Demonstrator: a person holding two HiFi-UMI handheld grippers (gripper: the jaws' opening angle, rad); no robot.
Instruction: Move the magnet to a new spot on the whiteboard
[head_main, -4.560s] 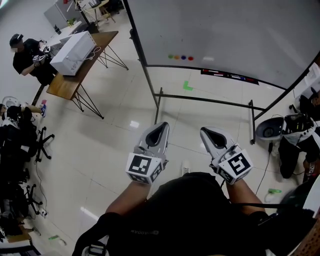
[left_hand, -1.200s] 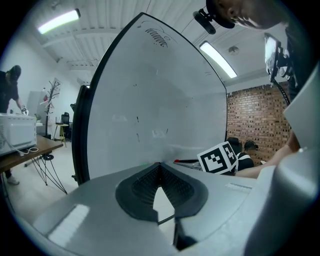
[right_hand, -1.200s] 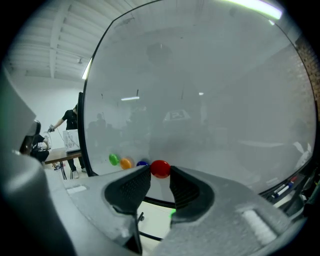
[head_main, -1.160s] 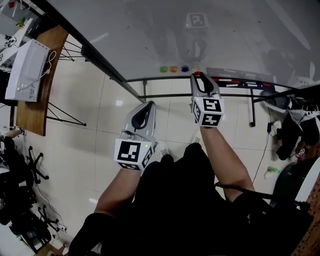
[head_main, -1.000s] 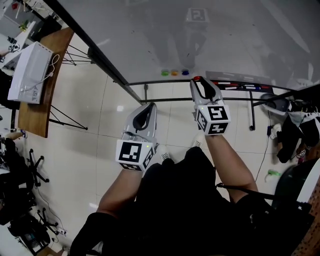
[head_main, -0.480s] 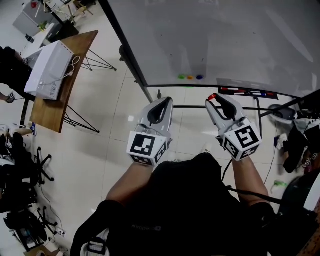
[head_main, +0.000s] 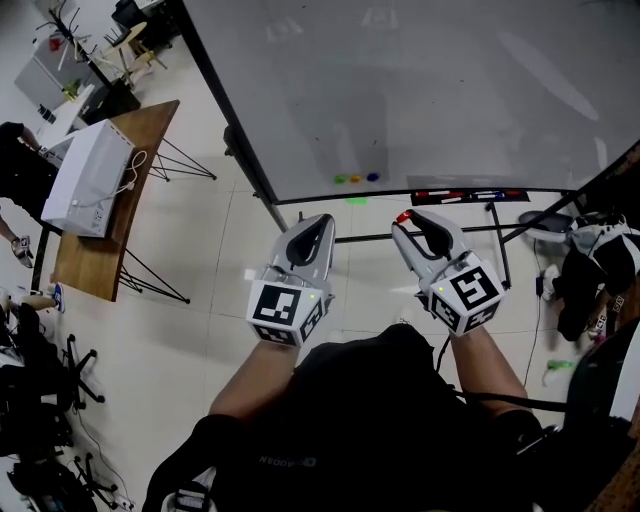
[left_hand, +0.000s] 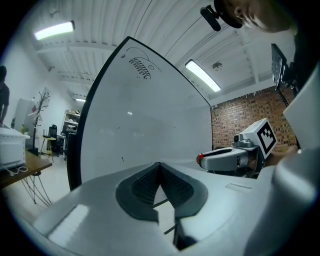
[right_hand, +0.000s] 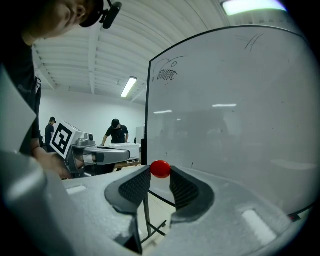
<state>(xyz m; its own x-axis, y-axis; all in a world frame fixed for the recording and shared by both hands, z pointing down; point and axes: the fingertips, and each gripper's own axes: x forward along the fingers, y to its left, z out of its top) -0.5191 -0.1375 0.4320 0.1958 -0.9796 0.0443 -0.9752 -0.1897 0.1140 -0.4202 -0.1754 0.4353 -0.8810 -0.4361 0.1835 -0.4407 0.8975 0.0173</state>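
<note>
The whiteboard (head_main: 420, 90) stands ahead; a green (head_main: 340, 180), an orange (head_main: 355, 179) and a blue magnet (head_main: 372, 177) sit in a row near its lower edge. My right gripper (head_main: 408, 219) is shut on a red magnet (head_main: 402, 216), held off the board below and right of that row. In the right gripper view the red magnet (right_hand: 160, 169) is pinched between the jaw tips, with the whiteboard (right_hand: 235, 125) ahead on the right. My left gripper (head_main: 322, 221) hovers beside it on the left, shut and empty; its tips meet (left_hand: 160, 165).
A tray of markers (head_main: 465, 196) runs along the board's bottom right. The board's black stand legs (head_main: 250, 170) reach down to the floor. A wooden table (head_main: 110, 260) with a white box (head_main: 88, 178) is at the left, a person (head_main: 18, 160) beyond it. Bags (head_main: 590, 270) lie at the right.
My right gripper has drawn back from the board's lower edge, next to the three magnets, with the red magnet still in it. Both grippers have risen; the left one stays shut.
</note>
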